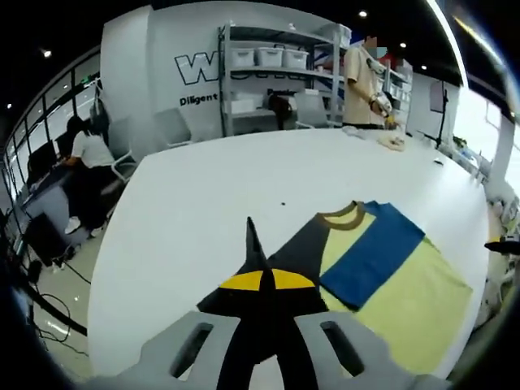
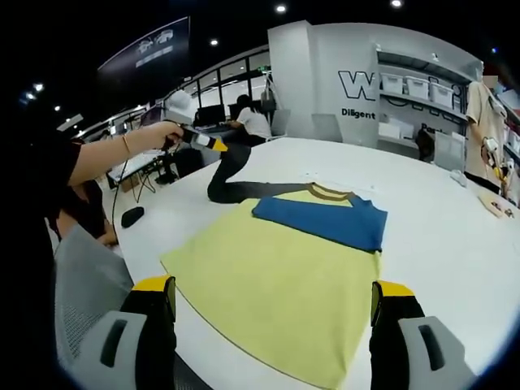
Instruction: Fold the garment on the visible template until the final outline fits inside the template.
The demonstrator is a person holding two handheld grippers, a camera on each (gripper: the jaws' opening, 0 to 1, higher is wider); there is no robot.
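Wall (image 2: 341,57) lettering — "W", "Diligent"

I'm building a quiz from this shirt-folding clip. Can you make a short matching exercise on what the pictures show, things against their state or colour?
Things:
1. left gripper
2. right gripper
3. blue sleeve
4. collar

States:
A. open above the yellow body
B. brown
C. folded across the shirt
D. shut on the dark sleeve, lifting it

Pairs: 1-D, 2-A, 3-C, 4-B
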